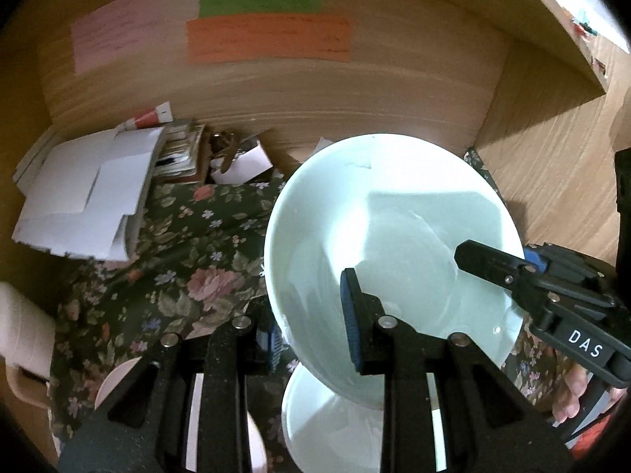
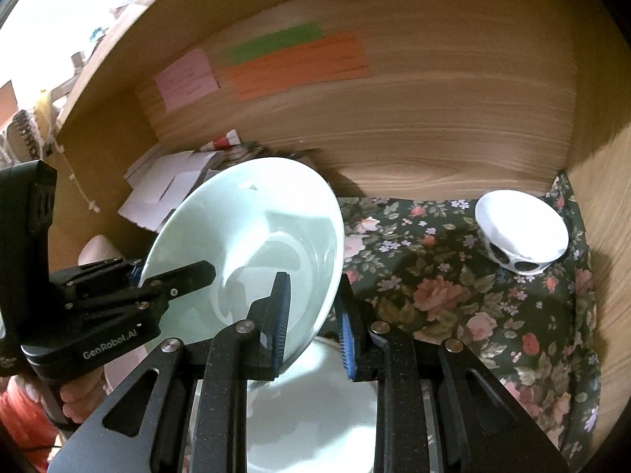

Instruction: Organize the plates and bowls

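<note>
A pale green deep plate (image 1: 394, 228) hangs tilted above the floral cloth, held by both grippers. My left gripper (image 1: 311, 331) is shut on its near left rim, one blue pad inside the dish and one beneath. My right gripper (image 2: 313, 323) is shut on the opposite rim, and the plate (image 2: 252, 228) tips up to its left. Each gripper shows in the other's view: the right gripper (image 1: 479, 262) and the left gripper (image 2: 197, 272). A second pale plate (image 1: 335, 425) (image 2: 315, 414) lies directly below. A white patterned bowl (image 2: 520, 232) sits at the far right.
The floral cloth (image 2: 453, 295) lies inside a wooden cubby whose back wall (image 2: 394, 126) carries coloured paper notes. A heap of papers and books (image 1: 86, 197) fills the back left corner. A pinkish dish (image 1: 118, 378) and a beige container (image 1: 19, 335) sit at the near left.
</note>
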The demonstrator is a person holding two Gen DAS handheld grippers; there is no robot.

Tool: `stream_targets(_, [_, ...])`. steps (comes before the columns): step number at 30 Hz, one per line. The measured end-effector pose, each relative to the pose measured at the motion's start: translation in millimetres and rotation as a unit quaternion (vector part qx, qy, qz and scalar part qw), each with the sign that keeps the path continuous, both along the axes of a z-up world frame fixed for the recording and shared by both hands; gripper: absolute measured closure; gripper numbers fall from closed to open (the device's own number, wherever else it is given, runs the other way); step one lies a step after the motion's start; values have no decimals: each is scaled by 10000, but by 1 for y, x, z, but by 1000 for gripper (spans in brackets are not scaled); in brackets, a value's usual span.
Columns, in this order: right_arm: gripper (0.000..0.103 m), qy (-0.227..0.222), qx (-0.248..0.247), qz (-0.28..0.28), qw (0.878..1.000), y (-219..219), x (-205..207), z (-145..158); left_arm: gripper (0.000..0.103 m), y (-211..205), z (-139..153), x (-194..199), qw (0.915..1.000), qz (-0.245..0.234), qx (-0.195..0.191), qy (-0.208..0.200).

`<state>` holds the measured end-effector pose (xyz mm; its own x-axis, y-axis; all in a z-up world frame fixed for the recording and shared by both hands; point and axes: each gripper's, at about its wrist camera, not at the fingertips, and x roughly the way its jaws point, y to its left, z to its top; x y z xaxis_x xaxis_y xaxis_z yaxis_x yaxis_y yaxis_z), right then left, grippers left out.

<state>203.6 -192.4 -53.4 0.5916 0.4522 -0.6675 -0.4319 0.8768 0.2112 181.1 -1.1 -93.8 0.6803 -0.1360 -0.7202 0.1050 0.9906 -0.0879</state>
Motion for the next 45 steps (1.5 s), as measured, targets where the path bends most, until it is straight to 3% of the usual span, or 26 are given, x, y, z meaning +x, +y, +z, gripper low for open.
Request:
stream_targets(28, [82,143,37,850,9963,83,-42,-18,77,84,-14,-75,9964,825,-180,-2])
stream_targets(45, [82,509,-76,1328,9898,139,-52,-49,76,140,-38,-104,9900,1347,-312,271])
